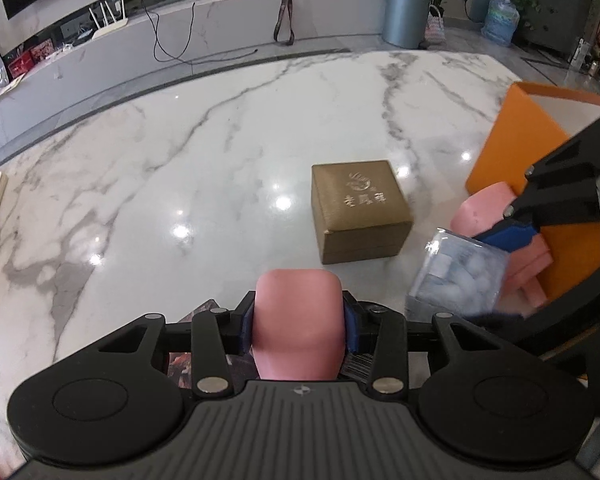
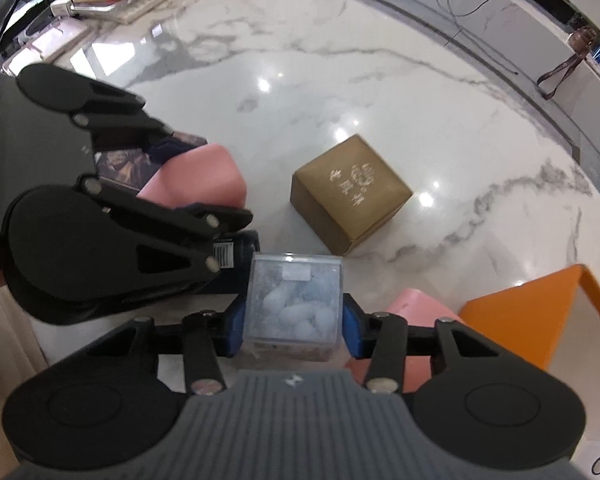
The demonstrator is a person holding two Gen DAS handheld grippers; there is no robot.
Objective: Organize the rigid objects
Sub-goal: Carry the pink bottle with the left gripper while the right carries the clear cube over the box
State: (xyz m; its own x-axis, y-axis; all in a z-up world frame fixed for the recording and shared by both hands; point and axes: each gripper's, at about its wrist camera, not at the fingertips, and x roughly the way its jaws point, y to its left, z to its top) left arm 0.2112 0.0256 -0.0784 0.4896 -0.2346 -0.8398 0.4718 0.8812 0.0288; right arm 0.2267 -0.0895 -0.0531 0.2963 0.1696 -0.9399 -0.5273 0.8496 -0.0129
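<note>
Left hand-held gripper [image 1: 299, 330] is clamped on a pink block [image 1: 299, 320], blue pads pressed to both its sides, at six o'clock in its own view. Right hand-held gripper [image 2: 294, 320] grips a clear plastic box [image 2: 294, 300] of pale pieces. Brown gift box [image 1: 360, 210] sits on the marble worktop [image 1: 180, 160], centre; orange bin [image 1: 516, 140] at three o'clock, more pink blocks [image 1: 484, 208] against it.

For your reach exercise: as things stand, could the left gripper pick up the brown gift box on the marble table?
Probably not yet. The path to the brown gift box looks free, with bare marble table between, but the left gripper is already shut on a pink block, so it would need to set that down first.
</note>
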